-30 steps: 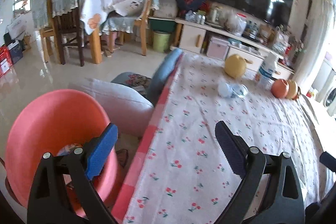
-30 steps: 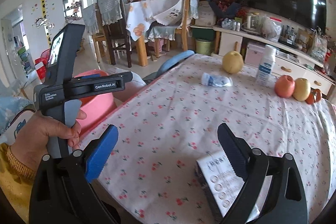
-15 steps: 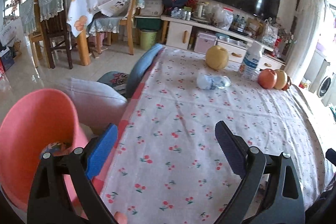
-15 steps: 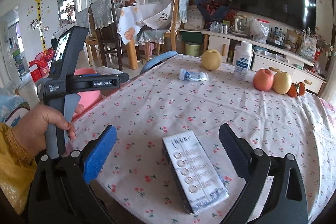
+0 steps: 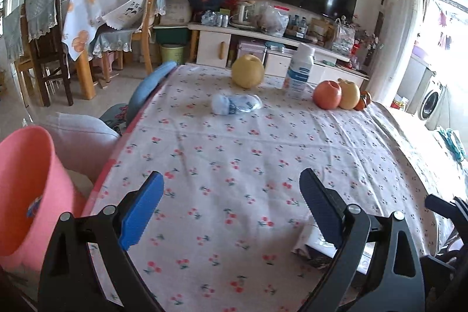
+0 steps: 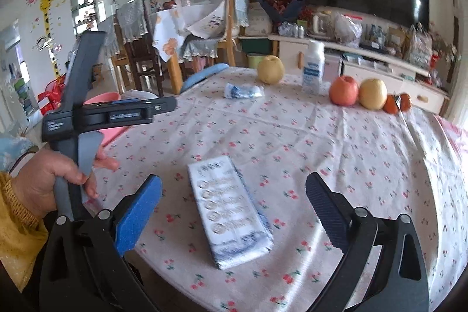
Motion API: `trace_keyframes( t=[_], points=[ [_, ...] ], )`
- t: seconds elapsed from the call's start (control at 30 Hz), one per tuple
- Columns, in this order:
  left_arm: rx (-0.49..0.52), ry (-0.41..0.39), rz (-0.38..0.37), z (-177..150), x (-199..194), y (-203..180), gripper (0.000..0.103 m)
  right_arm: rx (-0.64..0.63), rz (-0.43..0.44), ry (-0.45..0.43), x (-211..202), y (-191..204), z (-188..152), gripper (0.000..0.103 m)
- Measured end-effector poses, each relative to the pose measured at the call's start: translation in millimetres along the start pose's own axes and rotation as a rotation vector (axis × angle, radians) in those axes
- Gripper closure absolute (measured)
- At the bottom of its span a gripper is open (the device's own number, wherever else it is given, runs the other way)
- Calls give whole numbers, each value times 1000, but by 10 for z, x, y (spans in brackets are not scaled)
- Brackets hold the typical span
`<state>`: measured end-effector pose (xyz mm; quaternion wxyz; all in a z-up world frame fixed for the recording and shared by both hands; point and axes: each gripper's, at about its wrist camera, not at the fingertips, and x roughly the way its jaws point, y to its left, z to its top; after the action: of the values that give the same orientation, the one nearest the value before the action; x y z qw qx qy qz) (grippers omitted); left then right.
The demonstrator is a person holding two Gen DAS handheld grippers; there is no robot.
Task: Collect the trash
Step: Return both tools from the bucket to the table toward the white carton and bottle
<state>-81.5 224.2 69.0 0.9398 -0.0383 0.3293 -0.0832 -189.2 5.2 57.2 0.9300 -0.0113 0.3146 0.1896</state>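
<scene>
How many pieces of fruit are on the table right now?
5: a yellow pear at the far edge, then an apple, a yellow fruit and two small orange fruits lined up on the right.

Tabletop (image 6: 321,142) has a cherry-print cloth on it. Near edge: a flat white packet (image 6: 231,212). Far side: a crumpled plastic bottle (image 6: 244,91) lying down, a pear (image 6: 270,69), an upright white bottle (image 6: 313,70), then an apple (image 6: 343,90), a second pear (image 6: 373,93) and two small orange fruits (image 6: 397,103) bunched together.
</scene>
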Motion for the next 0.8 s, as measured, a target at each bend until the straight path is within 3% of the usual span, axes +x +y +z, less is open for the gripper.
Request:
trace_keyframes(
  t=[0.2,0.4,0.77,0.8],
  points=[
    [13,24,9,-24,57,-156,9,44,30,95,187,-260,-99,6],
    [-7,49,26,-25,142,-158,9,40,116,183,485,-267,-178,6],
    [-51,124,61,-38,325,-83,9,-68,125,230,763,-39,-143,7],
    [-52,124,62,-37,332,-80,9,-71,125,232,781,-38,-147,14]
  ],
)
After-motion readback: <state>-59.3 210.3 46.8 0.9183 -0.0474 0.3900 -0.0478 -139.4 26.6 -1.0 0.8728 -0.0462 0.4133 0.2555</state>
